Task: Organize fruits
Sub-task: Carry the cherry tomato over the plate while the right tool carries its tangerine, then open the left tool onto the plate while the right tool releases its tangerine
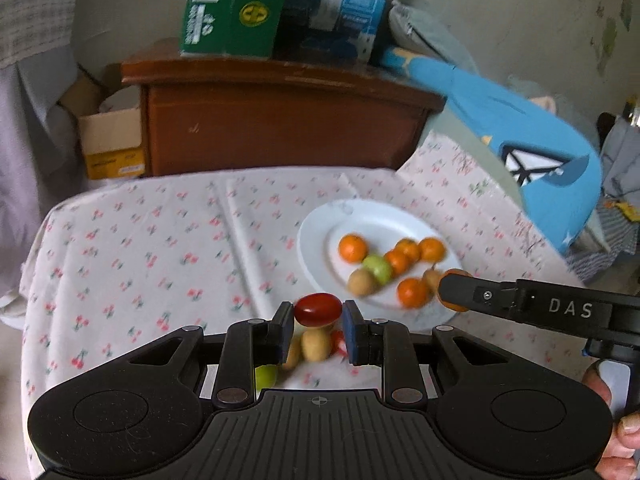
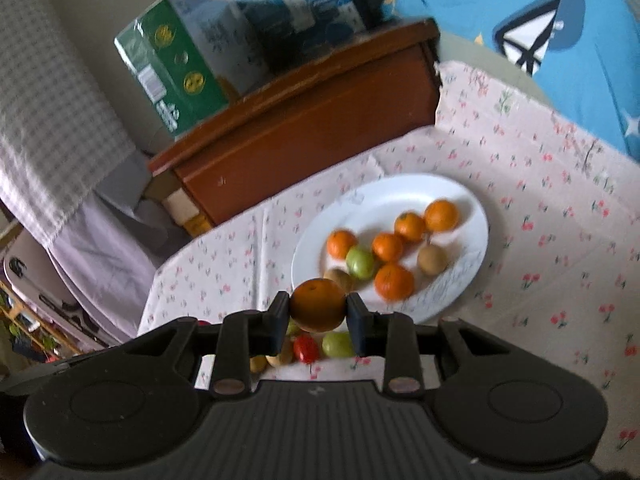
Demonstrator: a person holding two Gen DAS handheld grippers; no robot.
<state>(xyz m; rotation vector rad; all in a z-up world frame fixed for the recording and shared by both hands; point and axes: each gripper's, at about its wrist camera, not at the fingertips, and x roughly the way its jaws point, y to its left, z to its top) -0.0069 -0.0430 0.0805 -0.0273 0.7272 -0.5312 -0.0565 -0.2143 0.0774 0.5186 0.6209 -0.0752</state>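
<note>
My left gripper (image 1: 318, 312) is shut on a red cherry tomato (image 1: 318, 309), held above the flowered tablecloth (image 1: 160, 240). Below it lie loose fruits: a yellowish-brown one (image 1: 316, 344), a green one (image 1: 266, 376) and a red one (image 1: 339, 342). My right gripper (image 2: 318, 308) is shut on a small orange (image 2: 318, 304); in the left wrist view it reaches in from the right (image 1: 450, 290) over the plate's near rim. The white plate (image 2: 384, 196) holds several oranges, a green fruit (image 2: 361, 262) and two brown fruits. Loose fruits, among them a tomato (image 2: 306, 349) and a green one (image 2: 338, 344), lie under the right gripper.
A brown wooden cabinet (image 1: 280, 128) stands behind the table with a green box (image 1: 232, 8) and a blue box (image 1: 340, 4) on top. A blue cushion (image 1: 520, 136) lies at the right. A cardboard box (image 1: 112, 140) sits left of the cabinet. A hand (image 1: 616, 432) grips the right tool.
</note>
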